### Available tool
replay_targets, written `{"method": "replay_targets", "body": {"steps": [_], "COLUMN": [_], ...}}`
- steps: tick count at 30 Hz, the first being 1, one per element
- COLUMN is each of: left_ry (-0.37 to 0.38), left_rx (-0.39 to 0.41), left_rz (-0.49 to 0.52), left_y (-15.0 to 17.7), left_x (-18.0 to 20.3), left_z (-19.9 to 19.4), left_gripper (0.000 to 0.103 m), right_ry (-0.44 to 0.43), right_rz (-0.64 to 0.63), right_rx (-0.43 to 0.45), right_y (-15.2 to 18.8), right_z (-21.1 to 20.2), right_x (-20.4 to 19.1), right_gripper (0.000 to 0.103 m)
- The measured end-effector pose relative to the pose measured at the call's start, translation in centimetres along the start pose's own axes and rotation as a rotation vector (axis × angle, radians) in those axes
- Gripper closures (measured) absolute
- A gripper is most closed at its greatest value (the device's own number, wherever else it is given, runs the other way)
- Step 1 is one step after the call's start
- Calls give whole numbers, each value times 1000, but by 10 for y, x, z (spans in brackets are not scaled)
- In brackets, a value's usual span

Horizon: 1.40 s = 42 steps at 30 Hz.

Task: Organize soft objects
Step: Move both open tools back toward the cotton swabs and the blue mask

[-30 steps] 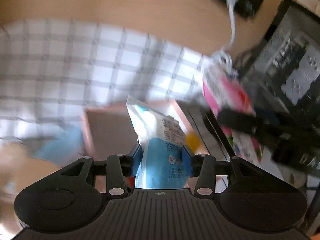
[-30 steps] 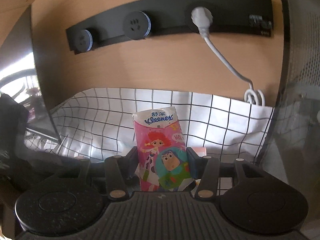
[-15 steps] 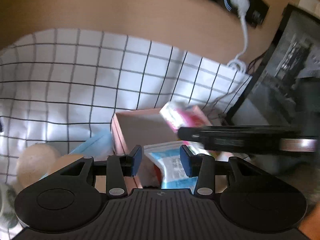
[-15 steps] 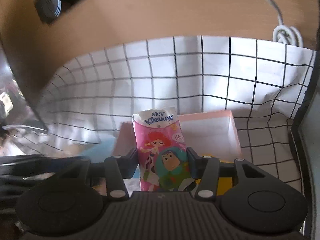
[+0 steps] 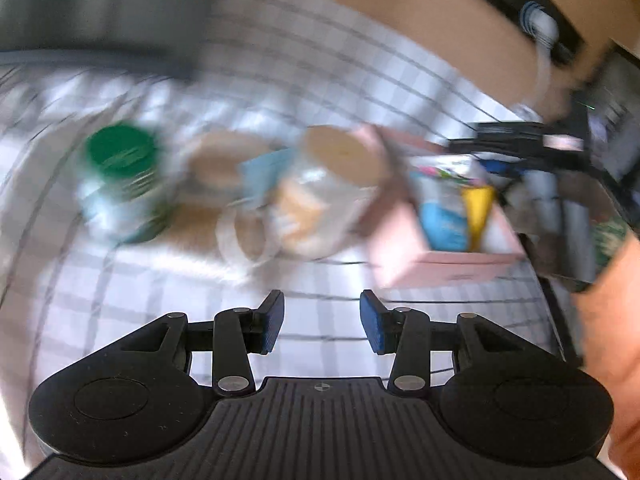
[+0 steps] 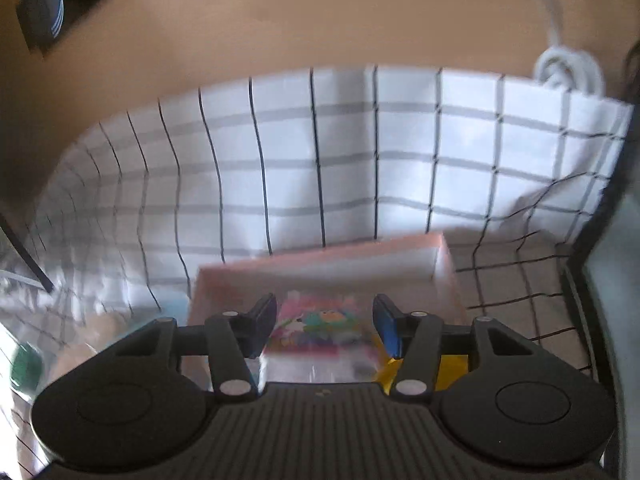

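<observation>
The right gripper hangs just over the pink box, its jaws opening, and the cartoon-printed tissue pack lies in the box below and between them; the pads do not seem to press on it. If a blue pad catches the slick wrapper as the hand lifts, the pack could tip up or ride back out over the low wall. A yellow packet sits just right of it, and crowding could push one pack up onto the other.

The left gripper has its jaws apart with nothing between them, only checked tablecloth beneath. In its blurred view the box stands far and to the right, with a light-blue tissue pack upright in it beside the yellow packet. To the left crowd a green-lidded jar, a clear jar with a tan lid and what looks like a roll of tape. A fast, loose sweep there could knock a hard jar over, or into the box's near wall.

The packs are soft, pillowy rectangles in glossy film that yield under pinch. The box looks like thin matt card, square-cornered and light enough to slide on the cloth. The cloth is white with a dark grid and wrinkles near the far right.
</observation>
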<state>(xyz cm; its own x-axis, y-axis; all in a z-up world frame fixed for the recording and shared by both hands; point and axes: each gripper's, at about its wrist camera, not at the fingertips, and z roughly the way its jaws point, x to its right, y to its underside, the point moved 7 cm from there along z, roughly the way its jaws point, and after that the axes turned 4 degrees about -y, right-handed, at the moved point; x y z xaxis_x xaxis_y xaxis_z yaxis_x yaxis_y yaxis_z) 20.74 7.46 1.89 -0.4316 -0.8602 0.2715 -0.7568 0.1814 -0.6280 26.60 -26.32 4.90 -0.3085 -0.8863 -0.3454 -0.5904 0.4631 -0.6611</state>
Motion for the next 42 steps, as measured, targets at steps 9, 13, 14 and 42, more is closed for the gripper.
{"method": "replay_targets", "body": {"steps": [9, 13, 14, 42], "left_ry": [-92, -120, -124, -177], "left_rx": [54, 71, 72, 145], "left_rz": [7, 24, 34, 220], "left_y": [-12, -16, -16, -27], "left_x": [-59, -76, -78, -42], "left_z": [-25, -32, -34, 12], "left_gripper": [58, 57, 57, 57], "right_ry": [-42, -110, -129, -175], "right_rz": [77, 36, 10, -210], "right_rx": [122, 115, 106, -149], "right_y": [-17, -8, -4, 36], "right_z": [-67, -72, -71, -11], "right_x": [-62, -120, -137, -197], "right_gripper": [44, 44, 44, 36]}}
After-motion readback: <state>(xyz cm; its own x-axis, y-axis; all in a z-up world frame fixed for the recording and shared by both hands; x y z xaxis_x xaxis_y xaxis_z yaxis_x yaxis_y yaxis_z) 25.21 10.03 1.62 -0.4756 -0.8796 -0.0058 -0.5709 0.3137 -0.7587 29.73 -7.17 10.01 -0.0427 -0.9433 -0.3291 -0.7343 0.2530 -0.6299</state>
